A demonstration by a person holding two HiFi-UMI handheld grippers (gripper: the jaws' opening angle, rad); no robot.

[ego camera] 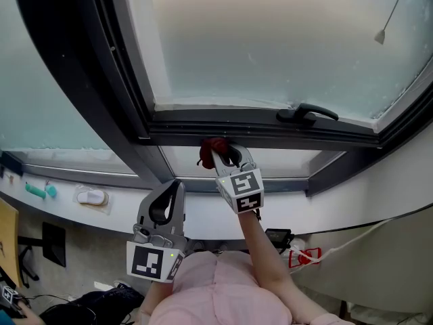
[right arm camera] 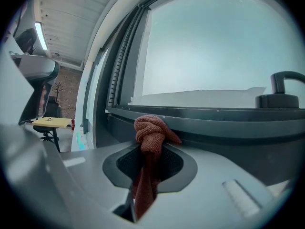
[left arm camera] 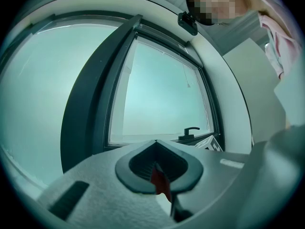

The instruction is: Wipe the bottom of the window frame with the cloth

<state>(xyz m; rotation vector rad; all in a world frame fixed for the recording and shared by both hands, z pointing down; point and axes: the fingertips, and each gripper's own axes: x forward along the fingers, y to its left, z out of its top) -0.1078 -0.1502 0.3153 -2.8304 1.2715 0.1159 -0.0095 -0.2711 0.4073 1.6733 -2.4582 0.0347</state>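
Left of the window handle (ego camera: 308, 112), the right gripper (ego camera: 229, 156) pinches the knotted red cloth (ego camera: 211, 147) against the window frame (ego camera: 189, 128) bottom rail, knot forward, likely for scrubbing. Lower and farther left, the left gripper (ego camera: 174, 185) hangs back, jaws together, only an unidentifiable red sliver between them.

To the right of the right gripper (ego camera: 229, 153) and slightly above it we see a black window handle (ego camera: 308, 112), and far up to its right a cord pull (ego camera: 381, 36) hangs before the frosted pane (ego camera: 270, 39). Left of the left gripper (ego camera: 170, 188), a white oval object (ego camera: 91, 196) and a teal one (ego camera: 37, 190) lie on the white sill (ego camera: 115, 219). Below the right gripper we make out a small black box (ego camera: 277, 236).
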